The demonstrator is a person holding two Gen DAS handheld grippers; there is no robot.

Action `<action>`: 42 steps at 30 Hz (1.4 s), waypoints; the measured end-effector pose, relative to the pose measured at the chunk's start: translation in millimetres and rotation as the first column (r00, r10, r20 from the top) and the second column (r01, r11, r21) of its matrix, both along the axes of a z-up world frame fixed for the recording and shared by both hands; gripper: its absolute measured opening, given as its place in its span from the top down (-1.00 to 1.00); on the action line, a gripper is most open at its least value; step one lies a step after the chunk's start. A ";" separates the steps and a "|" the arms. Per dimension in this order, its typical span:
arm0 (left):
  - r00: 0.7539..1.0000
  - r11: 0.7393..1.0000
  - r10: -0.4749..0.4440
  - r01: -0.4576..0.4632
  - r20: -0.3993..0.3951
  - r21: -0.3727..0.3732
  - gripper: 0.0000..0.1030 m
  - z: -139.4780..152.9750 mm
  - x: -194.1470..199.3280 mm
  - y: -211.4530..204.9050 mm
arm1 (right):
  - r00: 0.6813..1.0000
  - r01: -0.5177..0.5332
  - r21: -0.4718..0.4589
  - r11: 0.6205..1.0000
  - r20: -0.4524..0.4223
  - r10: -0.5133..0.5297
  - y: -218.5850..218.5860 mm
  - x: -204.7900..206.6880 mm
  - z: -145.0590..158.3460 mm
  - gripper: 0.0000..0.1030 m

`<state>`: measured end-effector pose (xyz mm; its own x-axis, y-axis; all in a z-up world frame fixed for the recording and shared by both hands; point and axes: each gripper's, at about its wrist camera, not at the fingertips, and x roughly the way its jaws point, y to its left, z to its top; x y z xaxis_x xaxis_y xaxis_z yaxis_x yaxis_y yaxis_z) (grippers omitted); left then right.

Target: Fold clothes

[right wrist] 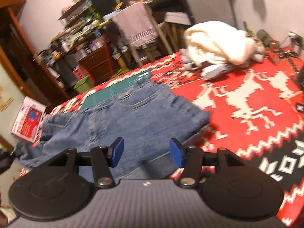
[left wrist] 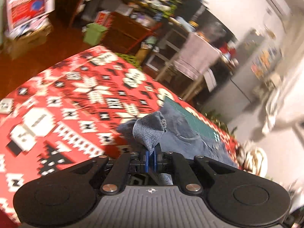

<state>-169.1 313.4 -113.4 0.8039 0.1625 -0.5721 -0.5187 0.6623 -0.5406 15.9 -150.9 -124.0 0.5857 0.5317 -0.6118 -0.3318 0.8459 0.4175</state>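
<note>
Left hand-held gripper (left wrist: 151, 156) pinching one jeans (right wrist: 121, 117) corner, right hand-held gripper (right wrist: 146, 153) spread

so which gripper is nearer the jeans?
Left. The left gripper is shut on a bunched piece of the jeans; the right gripper is open, hovering just above them without touching.

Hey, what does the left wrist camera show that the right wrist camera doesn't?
Only the left wrist view shows the left gripper, jaws shut on a bunched corner of the jeans. Only the right wrist view shows the right gripper, jaws open and empty above the jeans, plus a cream garment pile at the far end. Both show the denim lying on the red patterned cloth, the green mat under it, and the towel-draped chair.
</note>
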 end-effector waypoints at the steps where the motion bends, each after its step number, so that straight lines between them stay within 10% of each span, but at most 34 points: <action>1: 1.000 0.999 0.027 -0.027 -0.004 -0.024 0.90 -4.1 -7.9 6.4 | 1.000 0.023 -0.006 1.000 -0.002 -0.023 -4.5 1.3 -0.9 -0.12; 13: 0.990 0.941 0.143 -0.136 -0.002 -0.311 0.77 -50.5 -41.7 37.9 | 0.986 0.158 0.093 0.983 -0.068 -0.152 -36.6 44.5 -46.0 -0.21; 15: 0.991 0.936 0.133 -0.129 -0.011 -0.328 0.67 -52.6 -41.3 36.1 | 0.989 0.135 0.120 0.984 -0.075 -0.127 -34.4 48.7 -52.7 0.05; 17: 0.992 0.937 0.126 -0.124 -0.015 -0.326 0.55 -53.4 -41.3 33.1 | 0.991 0.115 0.128 0.985 -0.077 -0.106 -30.4 48.6 -55.2 0.63; 21: 0.991 0.939 0.125 -0.133 -0.045 -0.318 0.43 -58.4 -38.7 31.2 | 0.984 0.159 0.161 0.974 -0.106 -0.143 -29.0 42.5 -44.6 0.71; 25: 0.991 0.947 0.121 -0.132 -0.058 -0.293 0.91 -58.5 -36.5 30.9 | 0.980 0.184 0.261 0.947 -0.116 -0.159 -38.4 29.7 -13.0 0.75; 31: 0.994 0.962 0.105 -0.099 0.009 -0.254 0.92 -38.4 -26.8 40.3 | 0.990 0.142 0.260 0.955 -0.010 -0.144 -31.8 32.6 32.3 0.76; 42: 0.996 0.985 0.085 -0.089 -0.032 -0.145 0.92 -35.7 17.8 51.5 | 0.998 0.061 -0.010 0.998 0.014 -0.061 35.7 92.7 -4.4 0.55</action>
